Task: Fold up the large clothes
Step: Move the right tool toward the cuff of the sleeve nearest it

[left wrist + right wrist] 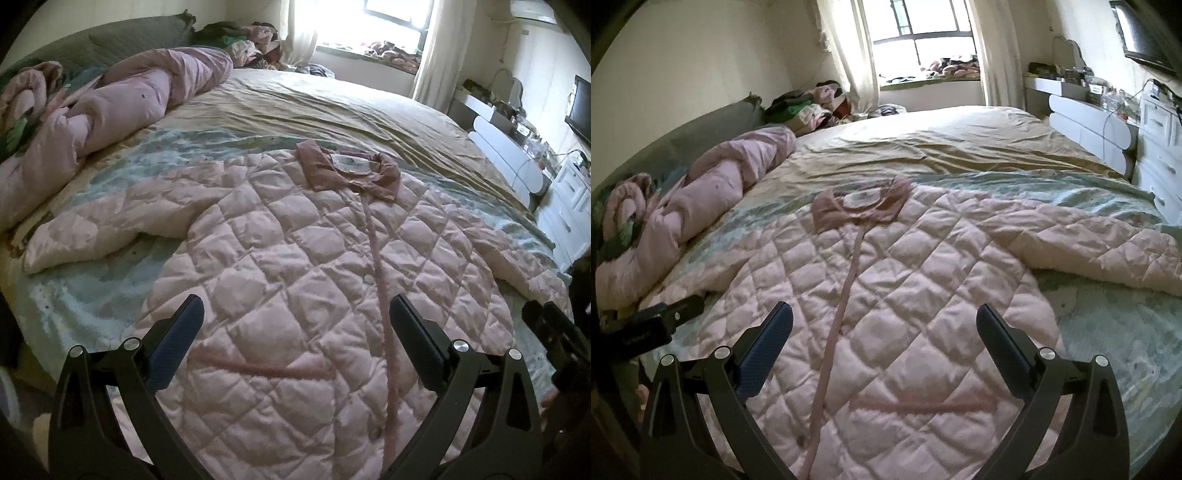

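Left claw [295, 317]: spread wide, pinching nothing, poised over the coat's lower front.
Right claw [884, 323]: also spread and empty, beside it.
Coat [295, 258]: pink quilted, flat on the bed [332, 107], front up, collar [347, 170] far, sleeves out; likely laid out ready for folding.
Writing: neck label [351, 163] too small to read.
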Demonstrator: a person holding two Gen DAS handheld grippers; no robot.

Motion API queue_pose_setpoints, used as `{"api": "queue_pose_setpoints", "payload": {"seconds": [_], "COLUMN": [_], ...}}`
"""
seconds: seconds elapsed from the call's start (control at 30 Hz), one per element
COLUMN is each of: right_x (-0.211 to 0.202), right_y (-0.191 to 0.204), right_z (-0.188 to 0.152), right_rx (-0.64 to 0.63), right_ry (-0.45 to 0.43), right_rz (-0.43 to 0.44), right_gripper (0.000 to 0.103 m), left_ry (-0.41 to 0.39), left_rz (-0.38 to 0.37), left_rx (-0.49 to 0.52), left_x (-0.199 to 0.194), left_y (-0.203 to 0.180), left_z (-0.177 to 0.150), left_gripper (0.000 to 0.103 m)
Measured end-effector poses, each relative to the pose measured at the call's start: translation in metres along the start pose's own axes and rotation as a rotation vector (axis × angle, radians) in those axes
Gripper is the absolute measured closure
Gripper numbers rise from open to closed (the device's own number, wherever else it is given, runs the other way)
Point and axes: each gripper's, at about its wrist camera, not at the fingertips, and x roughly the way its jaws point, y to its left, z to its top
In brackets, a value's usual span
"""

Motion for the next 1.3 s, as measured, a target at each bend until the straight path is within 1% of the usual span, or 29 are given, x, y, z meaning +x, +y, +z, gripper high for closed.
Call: {"api": "queue_pose_setpoints", "payload": {"seconds": [0.37,0.57,0.7,0.83,1.0,1.3], "right_x": [0.017,0.031,0.043,0.053,0.059,0.055], "right_y": [-0.040,-0.073,-0.104,-0.137,-0.179,-0.261], "right_z": [0.036,0.052,0.057,0.058,0.054,0.032], "right_rx": [0.075,0.146,0.205,0.266,0.339,0.547], "right_ry": [-0.032,-0.035,-0.026,-0.013,-0.007,-0.007], "right_rz": [-0.051,-0.110,-0.172,-0.230,-0.289,-0.352], "right_gripper": [0.004,0.004,0.004,0.004,0.004,0.004], "left_ry": [-0.001,0.025,0.030,0.041,0.087,0.132], "left_rz": [0.004,0.013,0.026,0.033,0.035,0.023], "left_rx": [0.012,0.009,0.003,0.006,0.020,0.067], "left_x": [0.027,0.053,0.066,0.079,0.098,0.125], "left_y": [-0.023,-0.028,-0.032,-0.037,-0.047,-0.078], "left_z": [0.035,0.050,0.057,0.062,0.066,0.070], "left_gripper": [0.009,0.009,0.009,0.009,0.009,0.009]}}
